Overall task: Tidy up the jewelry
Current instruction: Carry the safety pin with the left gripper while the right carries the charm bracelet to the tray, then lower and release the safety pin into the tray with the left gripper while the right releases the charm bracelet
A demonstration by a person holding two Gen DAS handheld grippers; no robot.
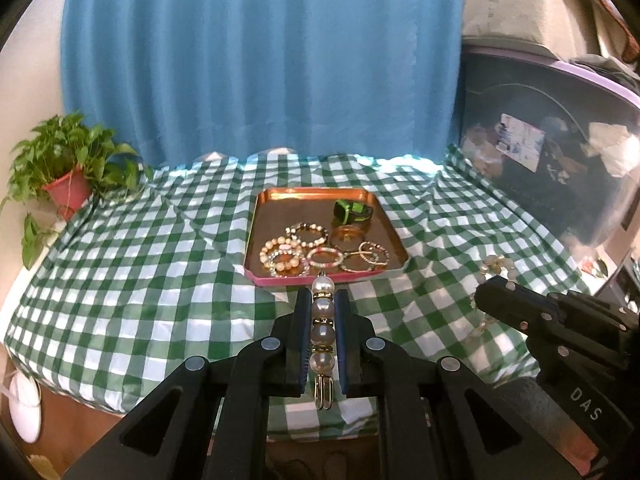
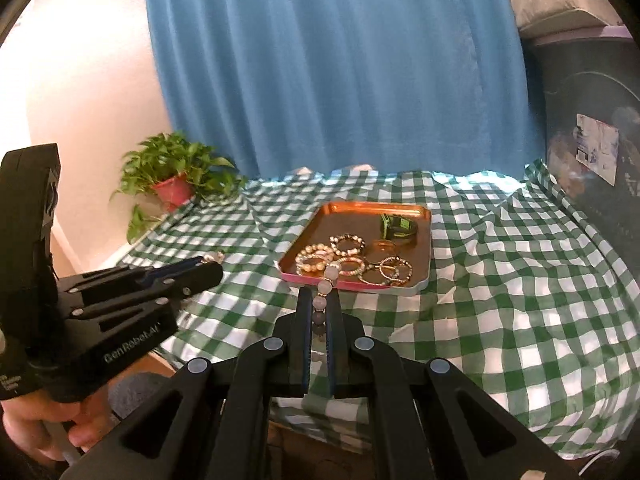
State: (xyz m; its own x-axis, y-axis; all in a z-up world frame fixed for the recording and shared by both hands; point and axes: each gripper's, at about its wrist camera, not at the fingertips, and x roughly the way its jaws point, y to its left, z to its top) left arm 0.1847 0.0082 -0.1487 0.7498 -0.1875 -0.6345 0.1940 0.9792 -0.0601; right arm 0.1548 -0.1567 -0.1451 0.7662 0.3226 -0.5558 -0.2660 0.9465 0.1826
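My left gripper (image 1: pixel 323 308) is clamped on a pearl hair clip (image 1: pixel 322 328), its long axis running straight toward twelve o'clock at the copper tray (image 1: pixel 256 236). My right gripper (image 2: pixel 318 304) is pinched on a beaded bracelet (image 2: pixel 326 284), strung the same way (its lower beads are hidden). Open checkered cloth (image 2: pixel 500 280) surrounds the tray.

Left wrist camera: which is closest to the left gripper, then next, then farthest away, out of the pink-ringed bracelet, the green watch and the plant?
1. Pink-ringed bracelet, at the copper tray's near edge, just ahead of the left gripper.
2. Green watch, at the tray's far right corner.
3. Potted plant, far off left, beyond the checked cloth.
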